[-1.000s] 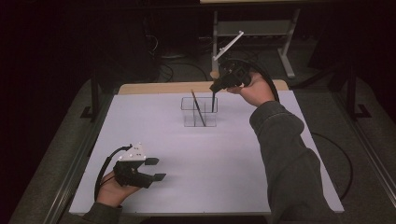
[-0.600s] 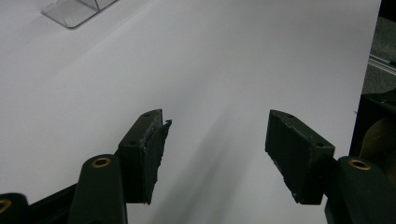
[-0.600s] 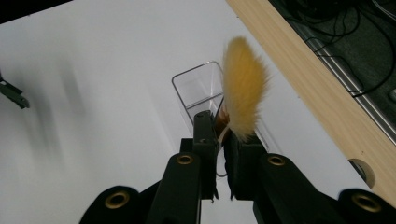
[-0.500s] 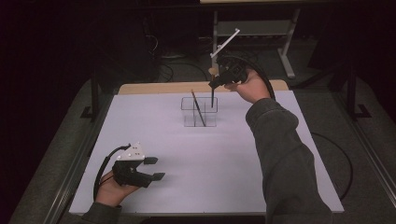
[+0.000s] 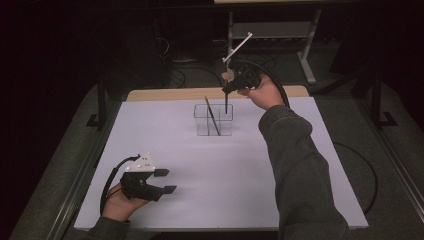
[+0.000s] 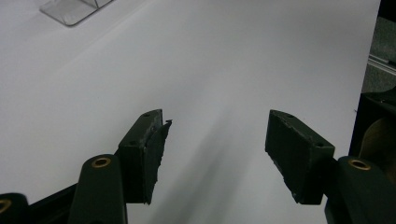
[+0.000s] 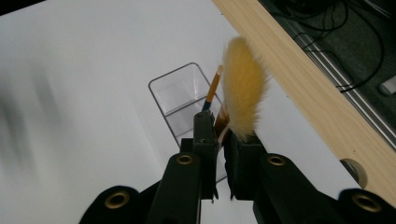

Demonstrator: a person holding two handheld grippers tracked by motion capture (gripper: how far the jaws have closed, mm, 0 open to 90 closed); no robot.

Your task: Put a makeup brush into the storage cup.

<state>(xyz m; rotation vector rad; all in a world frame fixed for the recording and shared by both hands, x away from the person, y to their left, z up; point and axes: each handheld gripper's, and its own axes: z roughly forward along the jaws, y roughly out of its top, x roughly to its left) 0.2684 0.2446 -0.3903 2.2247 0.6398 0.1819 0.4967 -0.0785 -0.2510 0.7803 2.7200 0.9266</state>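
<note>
A clear divided holder [image 5: 213, 120] stands at the back middle of the white table [image 5: 215, 165], with a thin dark brush [image 5: 212, 116] leaning in it. My right gripper [image 5: 227, 90] hovers over the holder's right side, shut on a second brush. That brush's dark handle [image 5: 226, 104] points down at the right compartment. In the right gripper view the jaws [image 7: 222, 135] pinch this brush just below its fluffy yellow head [image 7: 243, 88], above the holder [image 7: 180, 100] and the orange-tipped brush [image 7: 212, 88]. My left gripper [image 5: 167, 181] rests open at the front left, with nothing between its fingers [image 6: 215, 126].
A wooden strip [image 5: 175, 94] edges the table's far side, with dark floor and cables beyond it. A thin white rod [image 5: 237, 47] slants up behind the right hand. The holder's corner [image 6: 70, 9] shows far off in the left gripper view.
The right hand has shifted slightly left and up, and the held brush's handle now stands more upright over the holder. The left gripper has stayed put.
</note>
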